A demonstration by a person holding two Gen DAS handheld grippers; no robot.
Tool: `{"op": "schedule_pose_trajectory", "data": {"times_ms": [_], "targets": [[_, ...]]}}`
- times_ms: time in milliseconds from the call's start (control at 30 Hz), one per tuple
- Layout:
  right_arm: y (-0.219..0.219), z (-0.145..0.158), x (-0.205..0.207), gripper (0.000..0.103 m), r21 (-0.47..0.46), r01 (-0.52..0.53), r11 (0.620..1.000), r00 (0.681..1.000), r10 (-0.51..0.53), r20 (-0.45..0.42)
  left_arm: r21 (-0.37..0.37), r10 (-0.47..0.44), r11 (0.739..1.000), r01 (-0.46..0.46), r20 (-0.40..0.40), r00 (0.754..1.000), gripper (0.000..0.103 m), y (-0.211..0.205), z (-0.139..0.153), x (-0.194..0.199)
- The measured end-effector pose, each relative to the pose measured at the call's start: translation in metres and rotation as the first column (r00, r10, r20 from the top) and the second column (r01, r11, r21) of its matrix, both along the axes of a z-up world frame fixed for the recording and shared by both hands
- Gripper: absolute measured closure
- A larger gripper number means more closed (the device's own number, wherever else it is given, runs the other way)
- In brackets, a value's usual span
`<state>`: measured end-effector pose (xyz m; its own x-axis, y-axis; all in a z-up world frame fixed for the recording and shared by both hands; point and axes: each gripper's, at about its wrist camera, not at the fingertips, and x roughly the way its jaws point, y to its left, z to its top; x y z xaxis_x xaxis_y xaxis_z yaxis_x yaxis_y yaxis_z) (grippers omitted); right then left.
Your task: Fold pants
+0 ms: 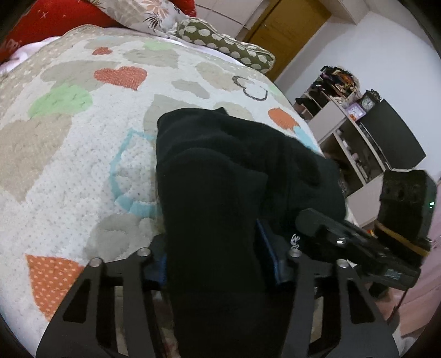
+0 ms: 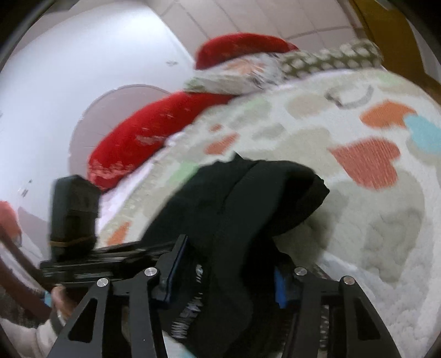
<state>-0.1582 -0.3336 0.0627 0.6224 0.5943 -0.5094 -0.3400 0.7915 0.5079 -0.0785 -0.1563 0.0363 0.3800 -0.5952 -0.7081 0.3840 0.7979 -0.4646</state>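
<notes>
Both wrist views close, angled down over bed (image 1: 69, 154); shared: black pants (image 1: 220, 179), pillows.

Bed covered by a heart-patterned quilt (image 1: 82, 132). Red pillow (image 2: 154, 137), floral pillow (image 1: 154, 13) and green dotted cushion (image 1: 228, 44) at its head. Wooden door (image 1: 286, 33), cluttered shelf (image 1: 347, 132) and clock (image 1: 368, 102) beyond.

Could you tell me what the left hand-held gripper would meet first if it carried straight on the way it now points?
The left hand-held gripper already has the black pants between its fingers, so that cloth comes first; beyond it lies the heart-patterned bedspread, though depth is hard to judge.
</notes>
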Motion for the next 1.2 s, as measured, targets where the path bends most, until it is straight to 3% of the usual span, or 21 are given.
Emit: {"op": "schedule_pose_trajectory", "data": {"times_ms": [133,300,400,500,533,600,733,833,967,1067,1200], "targets": [[0.018,0.03,0.007,0.054,-0.027,-0.019,0.999,0.998,0.021,0.054,0.006,0.026,1.0,-0.026,0.091,0.996,0.053,0.011,0.032,0.0],[0.025,0.037,0.04,0.054,0.03,0.009,1.0,0.999,-0.01,0.034,0.02,0.058,0.998,-0.061,0.127,0.99,0.053,0.028,0.056,0.021],[0.025,0.023,0.064,0.054,0.02,0.071,0.997,0.997,-0.07,-0.014,0.048,0.086,0.995,-0.091,0.105,0.991,0.053,0.037,0.044,0.041],[0.03,-0.005,0.086,0.054,-0.12,0.126,0.985,0.983,-0.14,-0.121,0.145,0.179,0.972,-0.186,0.062,0.982,0.053,0.046,0.015,0.059],[0.031,-0.012,0.087,0.054,-0.159,0.12,0.98,0.978,-0.145,-0.152,0.177,0.204,0.962,-0.21,0.049,0.978,0.043,0.05,0.007,0.062],[0.026,-0.01,0.076,0.053,-0.13,0.11,0.985,0.983,-0.127,-0.136,0.126,0.218,0.967,-0.221,0.039,0.975,0.04,0.061,0.005,0.057],[0.018,0.007,0.049,0.053,-0.147,0.143,0.979,0.984,-0.156,-0.084,0.12,0.242,0.961,-0.25,0.071,0.968,0.04,0.066,0.015,0.036],[0.025,0.02,0.032,0.053,-0.121,0.108,0.987,0.992,-0.114,-0.046,0.113,0.242,0.961,-0.252,0.098,0.965,0.04,0.06,0.023,0.019],[0.06,0.013,0.025,0.053,-0.195,0.022,0.981,0.999,-0.029,-0.033,0.178,0.26,0.944,-0.277,0.109,0.959,0.04,0.045,0.017,0.006],[0.075,-0.003,0.023,0.052,-0.284,0.03,0.958,0.997,-0.049,-0.06,0.21,0.276,0.931,-0.298,0.128,0.953,0.038,0.039,0.009,0.001],[0.071,0.023,-0.003,0.052,-0.281,0.031,0.959,0.999,-0.041,-0.029,0.219,0.289,0.923,-0.318,0.155,0.945,0.038,0.036,0.015,-0.008]]}}
